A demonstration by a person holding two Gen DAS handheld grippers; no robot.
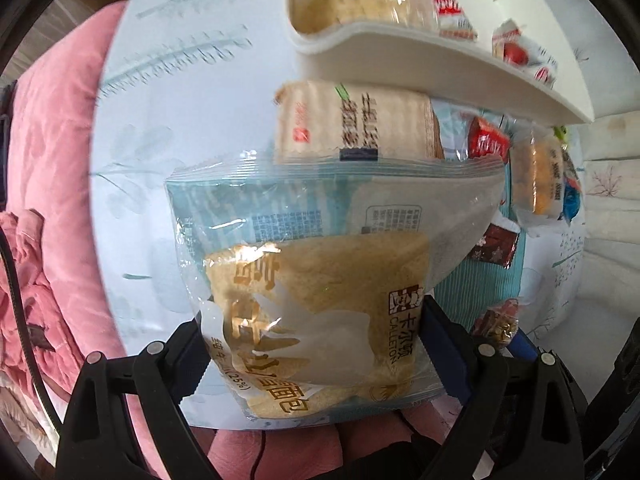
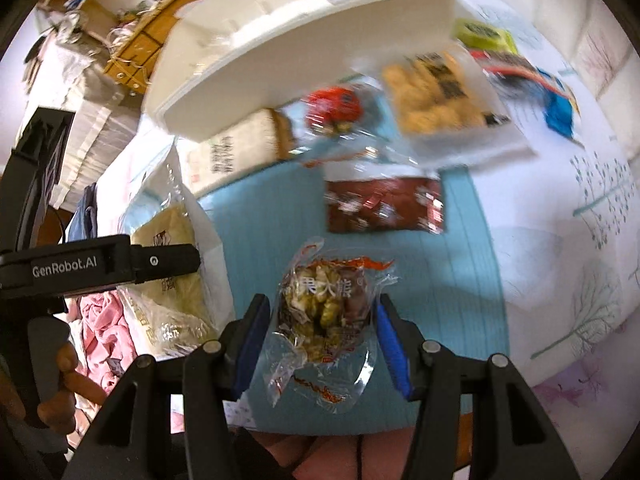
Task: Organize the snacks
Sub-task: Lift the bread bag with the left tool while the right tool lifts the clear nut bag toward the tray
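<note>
My left gripper points down and is shut on a large clear bag of bread, which hangs above the table; its fingers press the bag's two sides. In the right wrist view this bread bag hangs at the left under the other gripper's black body. My right gripper is shut on a small clear packet of mixed nuts, held above the blue mat. A white organiser tray holding bread packs and red-white packets stands beyond; its outer wall shows in the right wrist view.
Loose snacks lie on the mat: a beige cracker pack, a red packet, a dark red packet, a yellow cake pack, and green and blue packets. A pink blanket lies left of the table.
</note>
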